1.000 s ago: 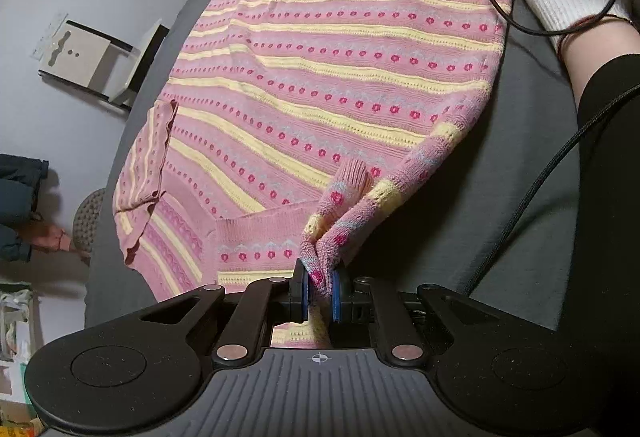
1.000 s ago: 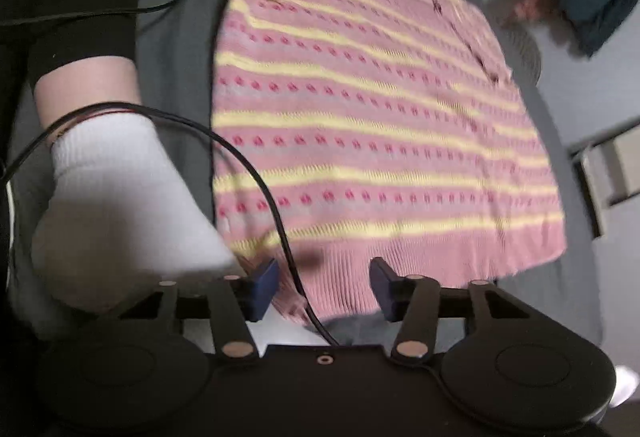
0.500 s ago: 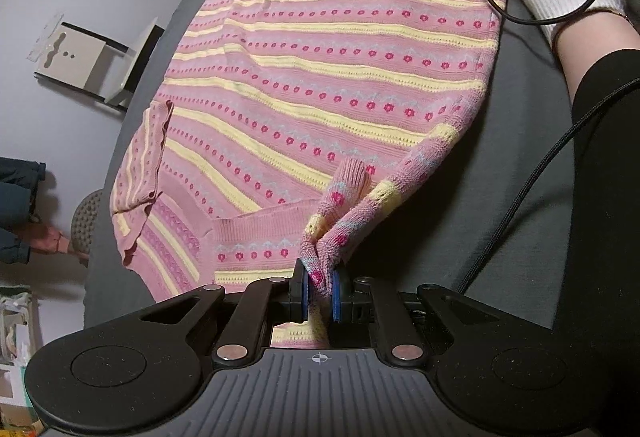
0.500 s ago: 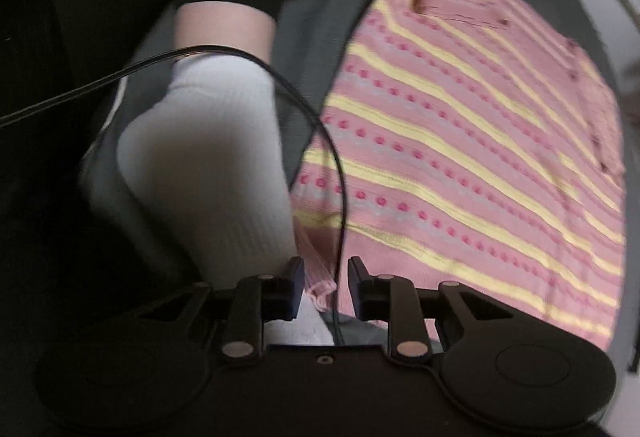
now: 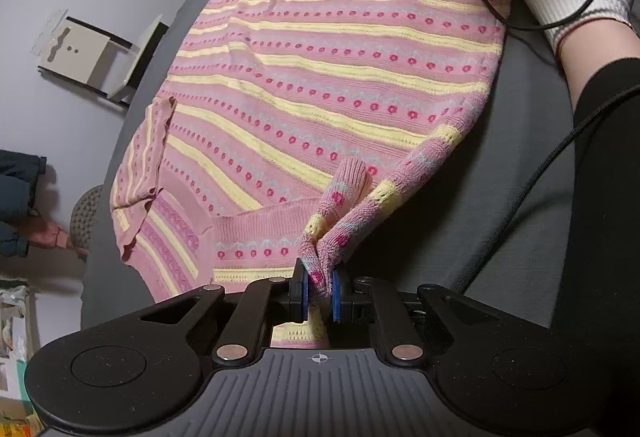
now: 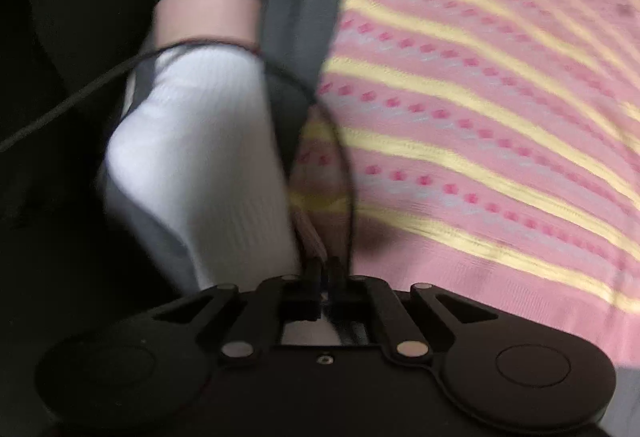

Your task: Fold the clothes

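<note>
Pink sweater (image 5: 332,85), yellow stripes and rows of red dots, spread flat on a grey sheet (image 5: 500,205); one sleeve folded across the body at the far side; left gripper (image 5: 320,287) clamped on the bunched cuff of the near sleeve (image 5: 384,193), lifting it off the sheet; right gripper (image 6: 325,287) with fingers drawn together at the hem corner, picture blurred, a bit of pink cloth between them; white sock (image 6: 200,165) on a foot just beside that corner; black cable (image 6: 344,173) looped over the hem.
</note>
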`<action>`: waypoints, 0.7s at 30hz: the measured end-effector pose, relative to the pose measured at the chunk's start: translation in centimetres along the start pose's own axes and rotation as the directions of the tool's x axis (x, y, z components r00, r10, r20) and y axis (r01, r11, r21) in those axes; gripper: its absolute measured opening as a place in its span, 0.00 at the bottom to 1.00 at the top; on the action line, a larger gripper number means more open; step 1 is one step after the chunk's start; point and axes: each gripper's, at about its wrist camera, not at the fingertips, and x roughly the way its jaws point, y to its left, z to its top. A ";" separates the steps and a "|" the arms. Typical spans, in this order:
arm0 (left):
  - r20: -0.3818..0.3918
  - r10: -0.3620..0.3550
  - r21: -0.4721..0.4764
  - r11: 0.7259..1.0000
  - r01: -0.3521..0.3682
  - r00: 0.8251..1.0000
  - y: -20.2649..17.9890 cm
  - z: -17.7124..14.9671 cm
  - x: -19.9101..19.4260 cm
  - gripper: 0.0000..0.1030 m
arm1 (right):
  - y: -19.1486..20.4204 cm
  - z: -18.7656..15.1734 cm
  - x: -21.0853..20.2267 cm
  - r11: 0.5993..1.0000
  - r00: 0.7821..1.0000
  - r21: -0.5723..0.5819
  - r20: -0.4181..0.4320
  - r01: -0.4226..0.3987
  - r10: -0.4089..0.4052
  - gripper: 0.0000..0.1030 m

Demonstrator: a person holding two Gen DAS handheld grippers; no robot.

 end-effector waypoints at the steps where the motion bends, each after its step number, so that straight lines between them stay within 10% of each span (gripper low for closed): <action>1: -0.001 0.015 -0.014 1.000 -0.015 1.000 0.5 0.2 0.1 0.10 | 0.1 -0.4 -0.7 0.998 0.999 0.035 0.023 0.046 -0.047 0.03; 11: -0.023 0.166 -0.156 0.973 -0.168 0.986 5.6 2.2 1.0 0.10 | -1.4 -4.4 -6.3 0.832 0.857 0.362 0.143 0.421 -0.495 0.03; 21: -0.086 0.260 -0.207 0.940 -0.272 0.962 13.3 6.3 4.7 0.10 | -8.3 -6.9 -8.0 0.630 0.711 0.595 0.134 0.500 -0.691 0.03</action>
